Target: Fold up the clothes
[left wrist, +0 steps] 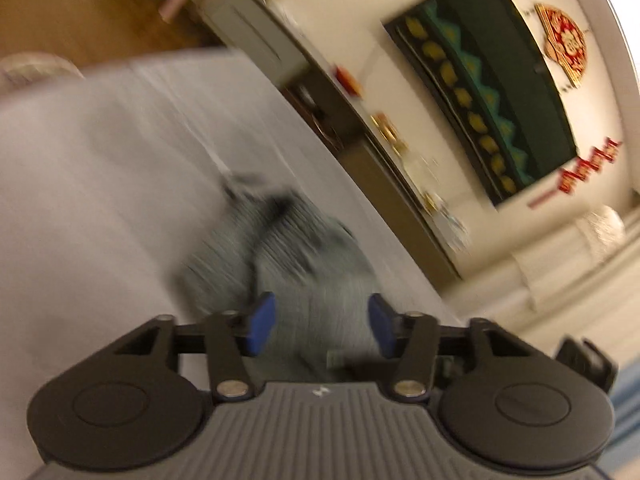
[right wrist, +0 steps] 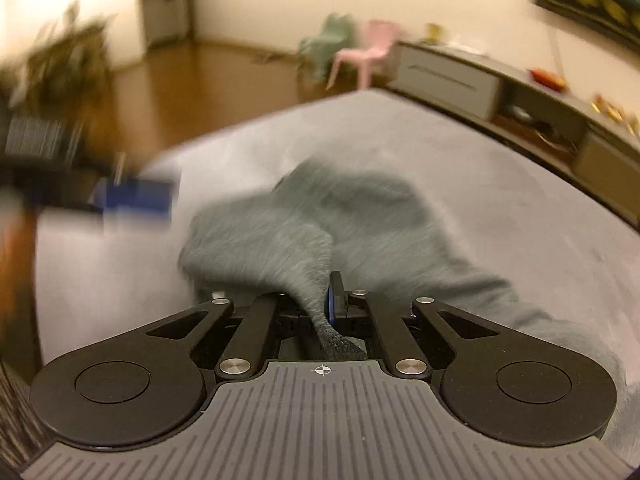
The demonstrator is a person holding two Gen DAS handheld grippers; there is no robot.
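Motion blur smears the grey garment (left wrist: 280, 248) at centre frame; its weave and edges are unreadable. Left gripper (right wrist: 136, 196), mid-left in the right wrist view, is blurred. Small items on the sideboard (left wrist: 372, 148) are indistinct.

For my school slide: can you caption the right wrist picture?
Right gripper pinches a grey garment on the pale table.

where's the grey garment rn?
On the pale table, centre of both wrist views; one fold is pinched in the right tongs, grey garment.
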